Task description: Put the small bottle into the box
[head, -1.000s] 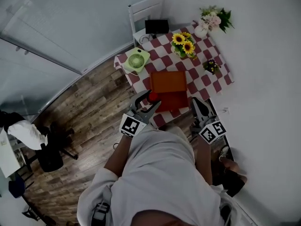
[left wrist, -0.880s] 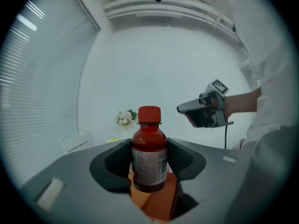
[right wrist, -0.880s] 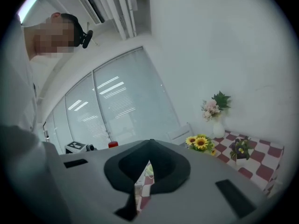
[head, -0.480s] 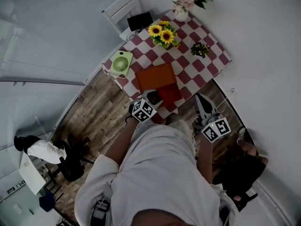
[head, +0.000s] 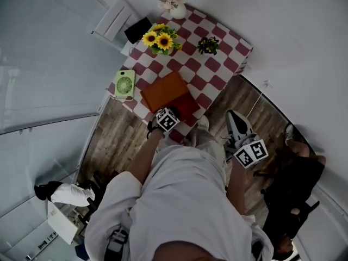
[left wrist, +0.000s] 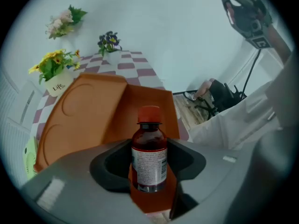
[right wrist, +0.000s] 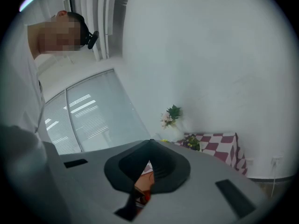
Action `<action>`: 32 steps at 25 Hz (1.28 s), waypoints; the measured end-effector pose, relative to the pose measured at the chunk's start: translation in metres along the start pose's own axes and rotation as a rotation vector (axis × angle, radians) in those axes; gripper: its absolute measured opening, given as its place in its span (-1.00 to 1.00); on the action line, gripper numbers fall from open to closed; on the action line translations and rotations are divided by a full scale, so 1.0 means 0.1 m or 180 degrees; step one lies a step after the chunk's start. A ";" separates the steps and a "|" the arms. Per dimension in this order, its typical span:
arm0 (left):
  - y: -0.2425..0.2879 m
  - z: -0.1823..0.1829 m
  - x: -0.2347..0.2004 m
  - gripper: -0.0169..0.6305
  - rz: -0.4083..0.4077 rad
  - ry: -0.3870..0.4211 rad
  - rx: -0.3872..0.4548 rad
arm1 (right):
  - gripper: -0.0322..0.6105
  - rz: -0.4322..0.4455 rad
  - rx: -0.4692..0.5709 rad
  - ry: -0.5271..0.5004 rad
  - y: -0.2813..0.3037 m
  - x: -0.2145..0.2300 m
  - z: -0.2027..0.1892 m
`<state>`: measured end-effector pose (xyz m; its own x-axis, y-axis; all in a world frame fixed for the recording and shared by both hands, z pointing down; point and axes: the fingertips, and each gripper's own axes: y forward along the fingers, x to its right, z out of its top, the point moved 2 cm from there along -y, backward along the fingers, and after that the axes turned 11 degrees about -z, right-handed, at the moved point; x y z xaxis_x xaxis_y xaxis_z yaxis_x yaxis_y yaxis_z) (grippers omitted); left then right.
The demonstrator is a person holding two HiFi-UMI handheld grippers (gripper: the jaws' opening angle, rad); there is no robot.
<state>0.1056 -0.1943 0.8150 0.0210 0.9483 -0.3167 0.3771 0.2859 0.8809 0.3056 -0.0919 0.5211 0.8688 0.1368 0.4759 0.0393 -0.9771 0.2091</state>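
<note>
**Small bottle pinched in the left gripper, over the orange box.**

The left gripper (head: 166, 118) clamps the small bottle (left wrist: 149, 160) by its labelled body, with the red cap pointing away from the gripper. The box (left wrist: 88, 111) lies directly beyond and beneath those jaws. The bottle's base seems low over the box, though I can't tell whether it touches. Past the box, to this gripper's left, a sunflower pot (left wrist: 55, 76) stands on the checked tablecloth (left wrist: 133, 69). The right gripper (right wrist: 150, 143) is off the table's edge, its jaws pressed together and holding nothing.
</note>
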 end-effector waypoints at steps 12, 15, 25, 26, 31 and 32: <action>0.35 -0.19 -0.14 -0.27 0.0021 -0.0039 -0.0575 | -0.89 -0.0358 0.0021 0.0161 -0.41 0.31 -0.11; 0.37 -0.20 -0.16 -0.27 0.0050 -0.0018 -0.0635 | -0.89 -0.0321 0.0030 0.0149 -0.40 0.26 -0.10; 0.26 -0.12 -0.09 -0.04 0.0001 0.0057 -0.0606 | -0.90 -0.0255 0.0028 0.0104 -0.40 0.15 -0.07; 0.23 -0.10 -0.08 0.00 -0.0015 0.0063 -0.0573 | -0.89 -0.0242 0.0030 0.0098 -0.40 0.15 -0.07; 0.05 -0.07 -0.01 0.26 0.0011 0.0308 -0.0415 | -0.89 -0.0158 0.0054 0.0080 -0.38 0.10 -0.04; 0.00 -0.07 0.00 0.31 0.0006 0.0316 -0.0334 | -0.89 -0.0139 0.0054 0.0076 -0.37 0.09 -0.04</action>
<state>0.0994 -0.1931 0.8176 -0.0720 0.9564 -0.2832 0.2780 0.2919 0.9151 0.3100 -0.0542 0.5210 0.8541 0.1830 0.4869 0.0854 -0.9727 0.2158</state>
